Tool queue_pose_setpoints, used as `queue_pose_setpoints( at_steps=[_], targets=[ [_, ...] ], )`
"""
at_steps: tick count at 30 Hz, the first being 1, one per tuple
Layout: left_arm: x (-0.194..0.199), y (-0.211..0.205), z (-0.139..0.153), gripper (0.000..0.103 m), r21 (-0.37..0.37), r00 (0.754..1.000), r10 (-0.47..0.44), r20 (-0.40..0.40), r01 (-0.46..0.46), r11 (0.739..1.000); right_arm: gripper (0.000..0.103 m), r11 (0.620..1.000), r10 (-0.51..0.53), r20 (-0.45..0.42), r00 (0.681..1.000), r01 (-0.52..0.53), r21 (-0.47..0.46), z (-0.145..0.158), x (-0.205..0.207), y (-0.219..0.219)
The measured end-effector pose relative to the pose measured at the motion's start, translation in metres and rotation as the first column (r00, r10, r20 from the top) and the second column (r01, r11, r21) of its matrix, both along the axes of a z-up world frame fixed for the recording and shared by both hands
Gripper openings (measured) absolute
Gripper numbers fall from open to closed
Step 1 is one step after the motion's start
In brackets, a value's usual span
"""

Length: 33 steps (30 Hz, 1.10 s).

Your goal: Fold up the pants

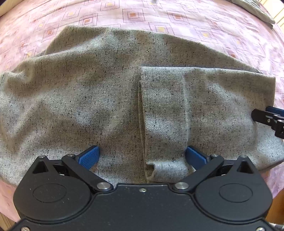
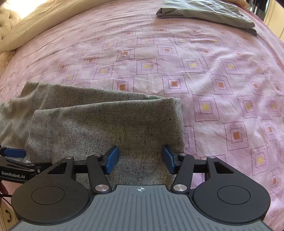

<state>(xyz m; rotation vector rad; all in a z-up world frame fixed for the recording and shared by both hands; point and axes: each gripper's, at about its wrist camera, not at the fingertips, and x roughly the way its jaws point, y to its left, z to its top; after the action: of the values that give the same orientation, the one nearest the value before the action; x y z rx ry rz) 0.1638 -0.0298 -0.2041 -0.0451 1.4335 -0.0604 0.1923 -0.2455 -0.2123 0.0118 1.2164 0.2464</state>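
Left wrist: pants cut off at frame left; left claw & right claw both spread apart.

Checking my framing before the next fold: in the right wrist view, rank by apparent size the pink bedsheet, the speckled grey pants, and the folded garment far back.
1. Pink bedsheet
2. Speckled grey pants
3. Folded garment, though it lies farther away, so its true size against the pants is unsure.
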Motion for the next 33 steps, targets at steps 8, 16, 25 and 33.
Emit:
queue_pose_setpoints(
  at_steps=[8, 16, 25, 33],
  targets=[
    [-0.007, 0.038, 0.052, 0.087, 0.011, 0.983, 0.070, 0.167, -0.073, 0.997, 0.054, 0.999, 0.005, -0.022, 1.000, -0.006, -0.044, 0.004, 0.002, 0.008],
    [-0.032, 0.170, 0.076, 0.087, 0.027, 0.937, 0.226, 0.266, -0.242, 0.970, 0.053, 0.990, -0.138, -0.039, 0.990, 0.136, -0.039, 0.025, -0.009, 0.035],
    [-0.053, 0.313, 0.049, 0.087, 0.050, 0.939, 0.227, 0.260, -0.248, 0.968, 0.053, 0.985, -0.167, 0.000, 0.986, 0.167, -0.036, 0.051, -0.039, 0.129],
    [-0.039, 0.359, -0.003, 0.094, -0.190, 0.969, 0.197, 0.147, -0.168, 0.967, 0.053, 0.991, -0.124, 0.001, 0.992, 0.124, -0.044, 0.067, -0.060, 0.211]
  ],
)
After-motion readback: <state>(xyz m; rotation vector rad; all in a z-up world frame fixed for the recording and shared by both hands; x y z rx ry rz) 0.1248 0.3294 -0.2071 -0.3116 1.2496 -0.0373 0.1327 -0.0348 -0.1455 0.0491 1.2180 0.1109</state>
